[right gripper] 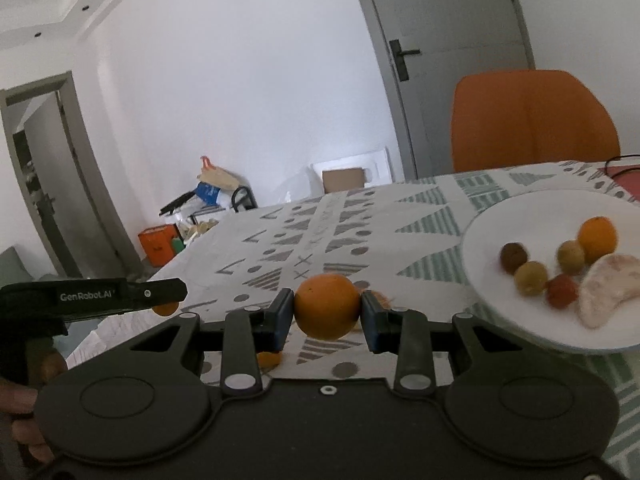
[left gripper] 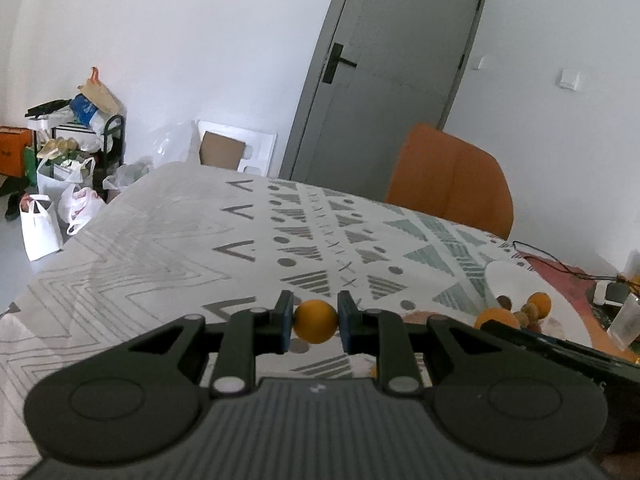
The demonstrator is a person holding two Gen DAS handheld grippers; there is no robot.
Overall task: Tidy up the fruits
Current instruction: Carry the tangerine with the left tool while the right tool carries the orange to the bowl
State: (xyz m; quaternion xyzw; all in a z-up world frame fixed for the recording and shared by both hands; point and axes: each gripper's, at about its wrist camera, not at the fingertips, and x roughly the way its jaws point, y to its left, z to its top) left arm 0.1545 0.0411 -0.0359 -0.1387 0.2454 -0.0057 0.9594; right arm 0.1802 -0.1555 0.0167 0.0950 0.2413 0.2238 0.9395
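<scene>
A white plate [right gripper: 480, 240] on the patterned desk [right gripper: 420, 216] holds an orange [right gripper: 597, 239], small round fruits and a pomelo segment [right gripper: 608, 290]. A small orange fruit [left gripper: 315, 321] is gripped by the left hand-held gripper [left gripper: 315, 322], a larger orange [right gripper: 327, 306] by the right hand-held gripper [right gripper: 326, 312]. An orange chair [right gripper: 532, 120] stands behind.
</scene>
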